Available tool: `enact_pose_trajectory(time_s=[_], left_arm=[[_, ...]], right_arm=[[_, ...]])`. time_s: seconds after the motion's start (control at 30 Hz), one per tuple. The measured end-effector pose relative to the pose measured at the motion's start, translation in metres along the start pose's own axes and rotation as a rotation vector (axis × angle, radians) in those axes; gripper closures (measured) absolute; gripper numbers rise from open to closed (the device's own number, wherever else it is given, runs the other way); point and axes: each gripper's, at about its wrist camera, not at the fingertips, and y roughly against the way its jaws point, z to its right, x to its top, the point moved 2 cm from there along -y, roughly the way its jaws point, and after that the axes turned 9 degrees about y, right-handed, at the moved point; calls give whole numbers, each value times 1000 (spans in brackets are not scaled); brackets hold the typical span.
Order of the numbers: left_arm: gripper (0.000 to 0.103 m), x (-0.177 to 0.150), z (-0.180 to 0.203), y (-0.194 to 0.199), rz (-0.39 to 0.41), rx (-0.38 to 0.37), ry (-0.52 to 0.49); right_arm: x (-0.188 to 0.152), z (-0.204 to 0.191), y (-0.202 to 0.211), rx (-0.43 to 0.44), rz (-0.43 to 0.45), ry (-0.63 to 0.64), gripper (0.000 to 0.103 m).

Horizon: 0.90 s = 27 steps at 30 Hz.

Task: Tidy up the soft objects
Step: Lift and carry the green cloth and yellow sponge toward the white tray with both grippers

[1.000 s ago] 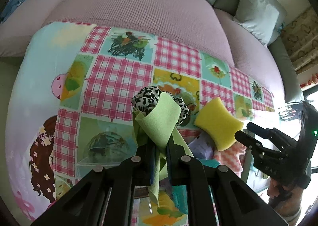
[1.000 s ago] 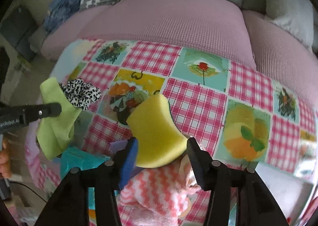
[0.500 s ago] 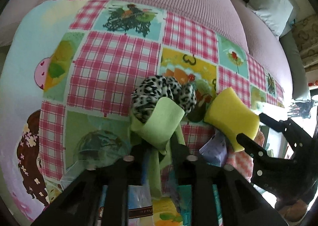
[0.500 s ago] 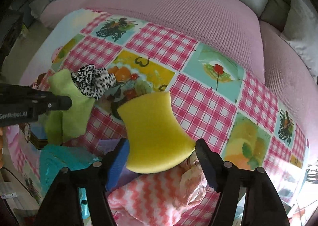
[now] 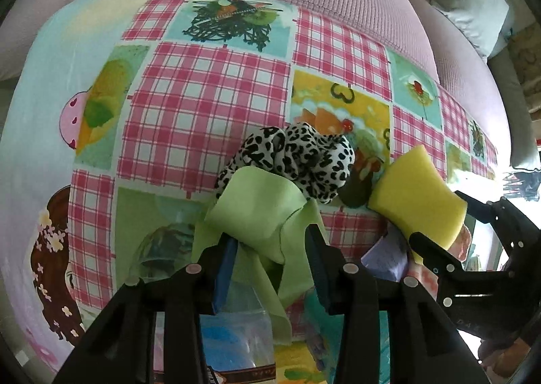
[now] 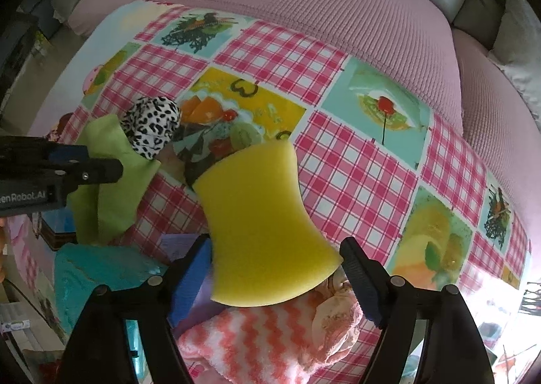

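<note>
On patterned bench, green cloth lay between parted left jaws beside leopard scrunchie. Only right view showed striped towel; yellow sponge lay between parted right jaws.

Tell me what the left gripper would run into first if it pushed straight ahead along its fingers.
Probably the leopard-print fabric, bunched directly beyond the green cloth between the left gripper fingers. Depth is unclear; past it lies the patchwork tablecloth.
</note>
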Motion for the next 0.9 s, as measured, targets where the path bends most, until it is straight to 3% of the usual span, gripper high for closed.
enact_pose_trajectory(time_s=[0.1,0.27,0.6,0.9], left_arm=[[83,1,0,1,7,12,-11],[92,1,-5,11,38,-26,-11],[95,-3,-9,52,109,-74,-28],[96,-4,-7,57,124,-36,-11]], right_arm=[[-2,4,1,-4,4,-29,25],[-5,13,7,0,28,-63,35],[-13,27,33,9,85,-115,41],[-28,30,54,8,101,-131,41]])
